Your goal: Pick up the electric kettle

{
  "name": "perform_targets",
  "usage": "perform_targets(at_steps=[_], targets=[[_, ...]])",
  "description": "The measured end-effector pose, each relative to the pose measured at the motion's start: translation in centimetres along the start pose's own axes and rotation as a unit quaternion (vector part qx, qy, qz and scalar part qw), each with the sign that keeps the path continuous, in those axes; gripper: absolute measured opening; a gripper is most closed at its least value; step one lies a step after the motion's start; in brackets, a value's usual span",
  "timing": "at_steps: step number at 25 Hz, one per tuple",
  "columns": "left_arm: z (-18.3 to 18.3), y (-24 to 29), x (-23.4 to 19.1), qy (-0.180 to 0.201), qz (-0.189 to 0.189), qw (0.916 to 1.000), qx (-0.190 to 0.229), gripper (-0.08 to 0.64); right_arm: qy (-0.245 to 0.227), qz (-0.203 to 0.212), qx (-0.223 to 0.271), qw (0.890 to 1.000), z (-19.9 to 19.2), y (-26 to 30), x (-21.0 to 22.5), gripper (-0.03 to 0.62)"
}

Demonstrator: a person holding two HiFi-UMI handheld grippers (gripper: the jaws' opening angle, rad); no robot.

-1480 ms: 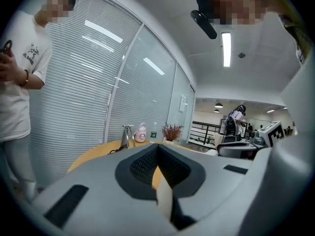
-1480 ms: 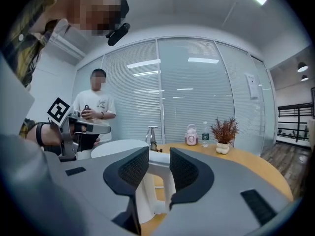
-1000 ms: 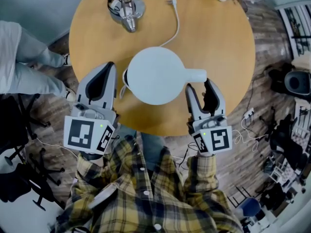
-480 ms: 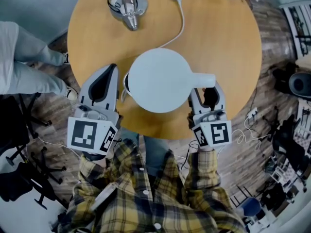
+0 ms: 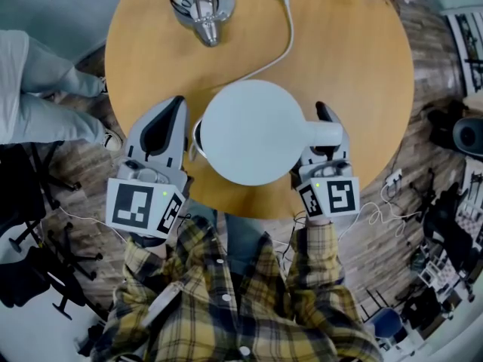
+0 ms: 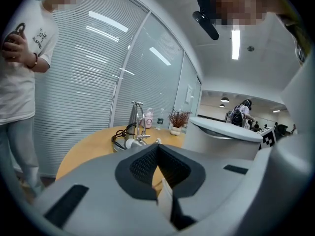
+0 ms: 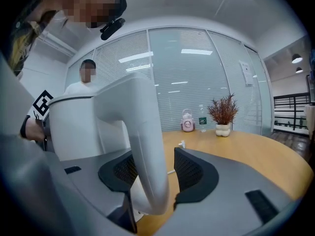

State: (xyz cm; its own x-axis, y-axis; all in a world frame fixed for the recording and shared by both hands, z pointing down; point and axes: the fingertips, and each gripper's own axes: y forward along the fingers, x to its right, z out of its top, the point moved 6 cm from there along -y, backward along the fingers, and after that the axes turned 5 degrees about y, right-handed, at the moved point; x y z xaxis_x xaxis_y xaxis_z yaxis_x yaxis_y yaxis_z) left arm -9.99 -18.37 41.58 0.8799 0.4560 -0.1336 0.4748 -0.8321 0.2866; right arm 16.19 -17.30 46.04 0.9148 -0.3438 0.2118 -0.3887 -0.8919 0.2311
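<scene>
Kettle (image 5: 253, 130) stands by the near edge of the table (image 5: 355, 66). Right gripper (image 7: 155, 173) straddles its handle (image 7: 142, 146), jaws apart, unclamped; left gripper (image 5: 176, 104), pinched together and empty, sits beside. Lifted this loosely, it could slip or swing. Only the right gripper view shows that gap; the head view hides it.

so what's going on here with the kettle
A person at a round wooden table holds a gripper in each hand. The right gripper has its jaws on either side of the handle of the white kettle. A gap shows on one side, so it is not clamped yet. The left gripper sits shut and empty beside the kettle.
</scene>
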Motion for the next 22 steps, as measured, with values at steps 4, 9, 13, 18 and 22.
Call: perform_targets(at_steps=[4,9,13,18,22], targets=[[-0.1,0.4,-0.3,0.0,0.001,1.0,-0.002,0.003,0.004,0.001,0.012,1.0,0.3,1.2,0.1,0.216],[0.3,0.7,-0.5,0.002,0.004,1.0,-0.001,0.003,0.0,0.008,0.023,1.0,0.9,2.1,0.0,0.187],[0.6,0.8,-0.5,0.003,0.005,1.0,-0.001,0.003,-0.004,0.009,0.034,0.999,1.2,2.0,-0.1,0.139],[0.8,0.8,-0.7,0.003,0.007,1.0,0.001,0.003,-0.02,0.0,0.039,0.999,1.3,2.0,-0.3,0.075],[1.0,0.7,-0.9,0.004,0.009,0.9999,0.004,0.003,-0.038,-0.01,0.037,0.999,1.2,2.0,-0.4,0.049]])
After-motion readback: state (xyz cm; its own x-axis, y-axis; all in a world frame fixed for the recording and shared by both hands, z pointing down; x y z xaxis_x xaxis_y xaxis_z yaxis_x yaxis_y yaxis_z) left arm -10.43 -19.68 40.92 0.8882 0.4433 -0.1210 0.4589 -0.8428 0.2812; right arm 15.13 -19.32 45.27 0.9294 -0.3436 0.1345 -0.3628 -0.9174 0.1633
